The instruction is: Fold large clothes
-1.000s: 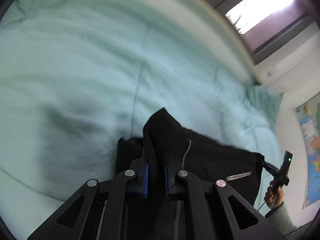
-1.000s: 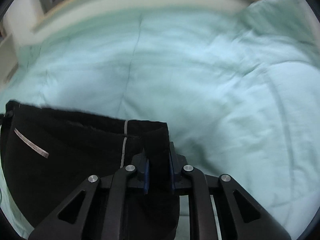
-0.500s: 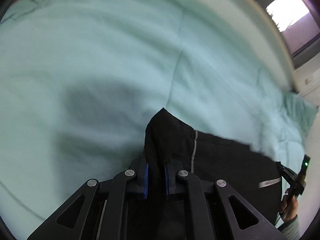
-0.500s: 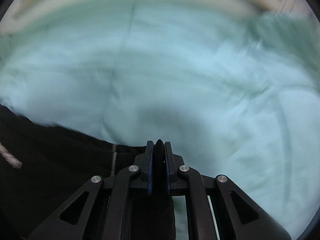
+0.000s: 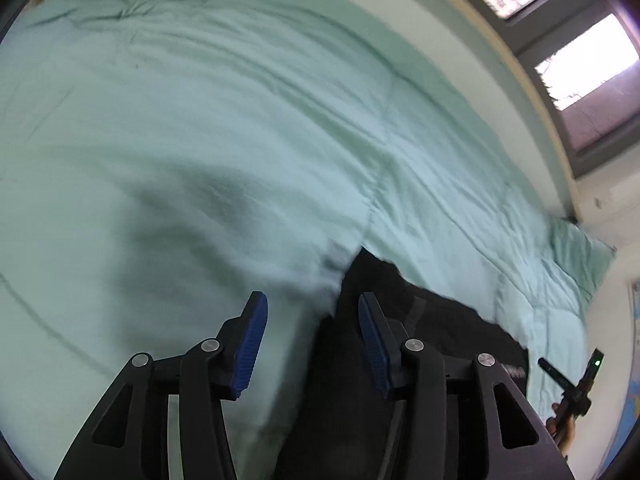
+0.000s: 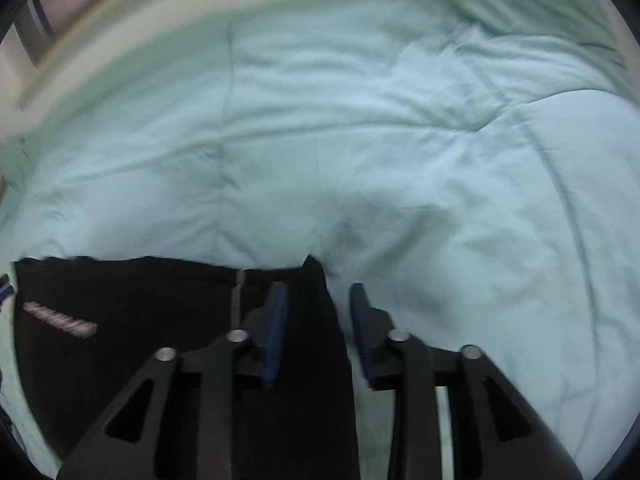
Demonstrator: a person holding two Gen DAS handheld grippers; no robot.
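Observation:
A black garment [image 5: 436, 336] with a grey stripe lies flat on a pale green quilt [image 5: 240, 140]. In the left wrist view my left gripper [image 5: 310, 316] is open; the garment's corner lies between and beside its right finger, released. In the right wrist view the garment [image 6: 140, 320] spreads to the left, with a pale tag on it. My right gripper [image 6: 318, 312] is open, and the garment's right corner lies between its fingers, not pinched. The right gripper and hand also show at the far right of the left wrist view [image 5: 576, 392].
The quilt [image 6: 400, 140] covers a bed that fills both views. A window [image 5: 580, 60] and a pale wall run behind the bed. A green pillow [image 5: 580, 248] lies at the far right end. A map hangs on the wall at the right edge.
Both grippers were shut on the garment's corners; now both have opened and let go. The garment has dropped flat onto the quilt.

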